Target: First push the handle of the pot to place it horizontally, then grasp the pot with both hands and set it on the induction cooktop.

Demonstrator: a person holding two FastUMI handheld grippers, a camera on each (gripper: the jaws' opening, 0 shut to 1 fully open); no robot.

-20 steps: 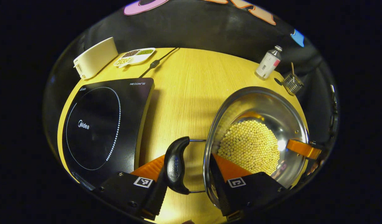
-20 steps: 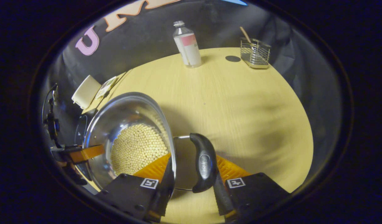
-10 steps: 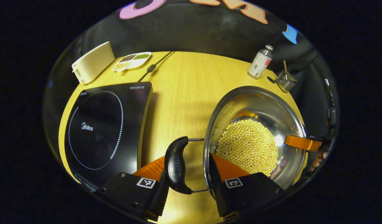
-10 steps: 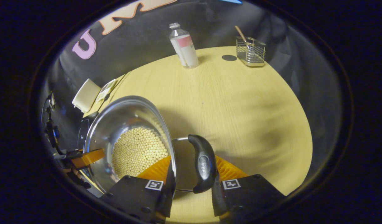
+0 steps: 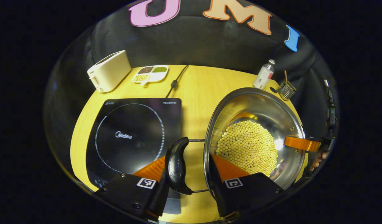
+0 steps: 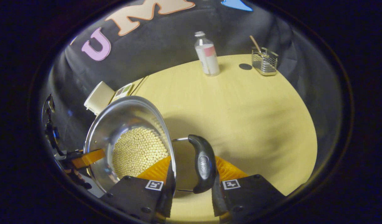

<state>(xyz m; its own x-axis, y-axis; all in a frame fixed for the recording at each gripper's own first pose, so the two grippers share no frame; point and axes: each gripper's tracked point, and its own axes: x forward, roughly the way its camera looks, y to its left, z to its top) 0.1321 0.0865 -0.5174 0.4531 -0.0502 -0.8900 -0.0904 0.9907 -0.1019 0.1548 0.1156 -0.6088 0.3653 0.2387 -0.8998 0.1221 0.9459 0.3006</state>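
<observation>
Your desk (image 5: 197,93) carries the black induction cooktop (image 5: 131,137) on its left part. The steel pot (image 5: 256,105) of pale yellow beans (image 5: 247,149) sits to the right of the cooktop, not on it; whether it rests on the desk you cannot tell. Your left gripper (image 5: 186,183) pinches the pot's left black handle (image 5: 176,166), one finger outside it, the other inside the rim. Your right gripper (image 6: 191,186) pinches the opposite handle (image 6: 203,165) likewise. A cream toaster (image 5: 109,71), a divided dish (image 5: 149,74), a bottle (image 6: 207,54) and a wire basket (image 6: 265,61) stand along the far edge.
</observation>
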